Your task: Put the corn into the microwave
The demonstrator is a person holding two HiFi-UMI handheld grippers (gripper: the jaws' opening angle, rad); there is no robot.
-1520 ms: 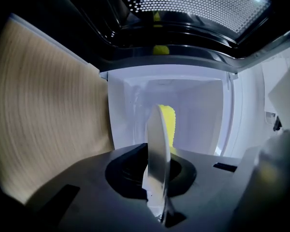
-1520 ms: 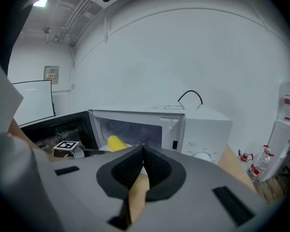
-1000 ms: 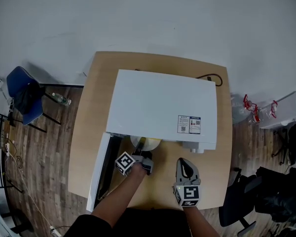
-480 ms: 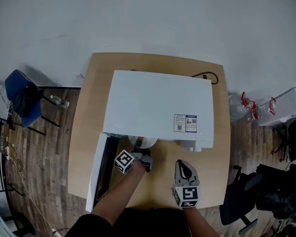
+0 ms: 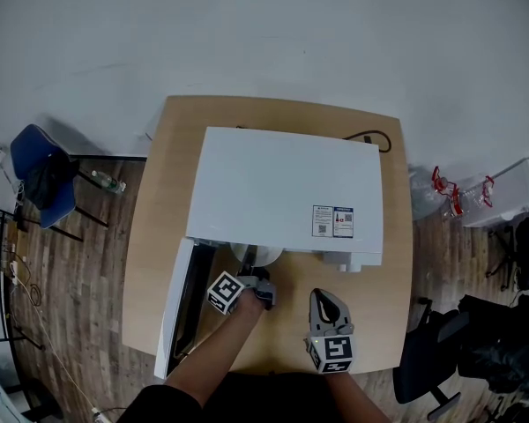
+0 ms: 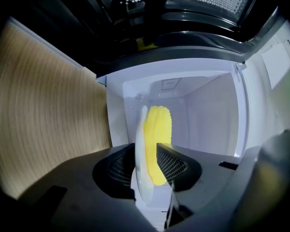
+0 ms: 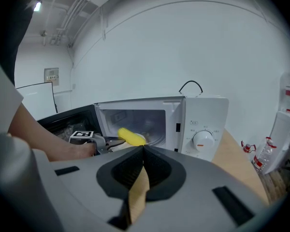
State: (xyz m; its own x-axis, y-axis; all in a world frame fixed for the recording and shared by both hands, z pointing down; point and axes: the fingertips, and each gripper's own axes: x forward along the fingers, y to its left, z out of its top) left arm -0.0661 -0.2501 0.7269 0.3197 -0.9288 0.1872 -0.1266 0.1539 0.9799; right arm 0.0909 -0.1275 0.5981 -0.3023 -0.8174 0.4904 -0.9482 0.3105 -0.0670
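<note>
A yellow corn cob lies on a white plate, which sits in the mouth of the open white microwave. My left gripper has the plate's rim between its jaws; they are opening and the pads stand slightly off the rim. The right gripper view shows the corn at the cavity's front, with the left gripper beside it. My right gripper hovers in front of the microwave's control panel, shut and empty.
The microwave door hangs open to the left over the wooden table. A black cable runs behind the microwave. A blue chair stands on the floor at left, with bags at right.
In the head view the corn's yellow no longer shows past the microwave's front edge. Both grippers stay almost where they were.
</note>
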